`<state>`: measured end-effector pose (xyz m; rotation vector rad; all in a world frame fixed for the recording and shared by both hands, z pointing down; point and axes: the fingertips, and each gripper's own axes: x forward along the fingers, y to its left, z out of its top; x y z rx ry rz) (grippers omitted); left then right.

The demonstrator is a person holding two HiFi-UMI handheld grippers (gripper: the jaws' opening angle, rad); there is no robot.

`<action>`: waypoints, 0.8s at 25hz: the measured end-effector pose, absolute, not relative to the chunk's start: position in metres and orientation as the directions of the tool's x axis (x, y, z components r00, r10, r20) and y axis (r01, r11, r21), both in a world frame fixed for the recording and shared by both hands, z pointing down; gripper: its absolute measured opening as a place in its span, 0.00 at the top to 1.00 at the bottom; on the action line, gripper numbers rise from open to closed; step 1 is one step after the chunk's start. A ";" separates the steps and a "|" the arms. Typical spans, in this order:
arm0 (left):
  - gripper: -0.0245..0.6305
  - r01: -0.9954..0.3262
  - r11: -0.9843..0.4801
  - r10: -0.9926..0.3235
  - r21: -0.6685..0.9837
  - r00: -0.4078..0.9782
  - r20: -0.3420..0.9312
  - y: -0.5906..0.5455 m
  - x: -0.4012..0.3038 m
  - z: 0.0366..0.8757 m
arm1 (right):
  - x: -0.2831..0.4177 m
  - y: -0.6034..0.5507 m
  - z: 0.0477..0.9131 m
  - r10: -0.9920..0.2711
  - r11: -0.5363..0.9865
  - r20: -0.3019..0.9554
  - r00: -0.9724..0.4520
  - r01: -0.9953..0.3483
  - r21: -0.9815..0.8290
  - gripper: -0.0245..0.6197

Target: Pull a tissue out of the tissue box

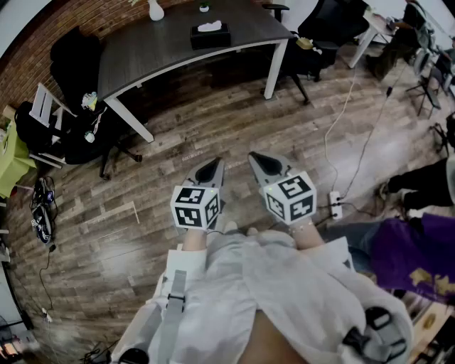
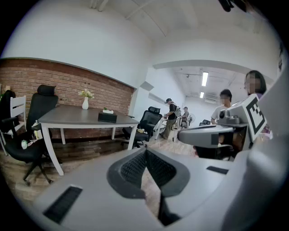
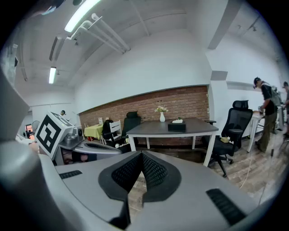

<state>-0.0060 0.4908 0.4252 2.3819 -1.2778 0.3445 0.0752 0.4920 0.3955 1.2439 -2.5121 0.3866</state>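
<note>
A black tissue box (image 1: 210,35) with a white tissue sticking out of its top sits on the dark grey table (image 1: 149,50) at the far side of the room. It shows small in the left gripper view as the tissue box (image 2: 107,117) and in the right gripper view as the tissue box (image 3: 176,126). My left gripper (image 1: 210,170) and right gripper (image 1: 264,163) are held side by side over the wooden floor, well short of the table. Both are shut with nothing between the pads.
A white vase (image 1: 156,10) with flowers stands on the table behind the box. Black office chairs (image 1: 78,64) flank the table, another chair (image 1: 323,32) at its right. A power strip (image 1: 335,205) and cables lie on the floor at right. People (image 2: 171,118) stand in the background.
</note>
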 end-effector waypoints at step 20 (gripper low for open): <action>0.96 -0.795 -0.547 -0.722 0.264 0.607 0.333 0.516 0.023 0.415 | 0.086 0.515 0.401 -0.681 0.618 0.345 -0.646 -0.760 -0.202 0.96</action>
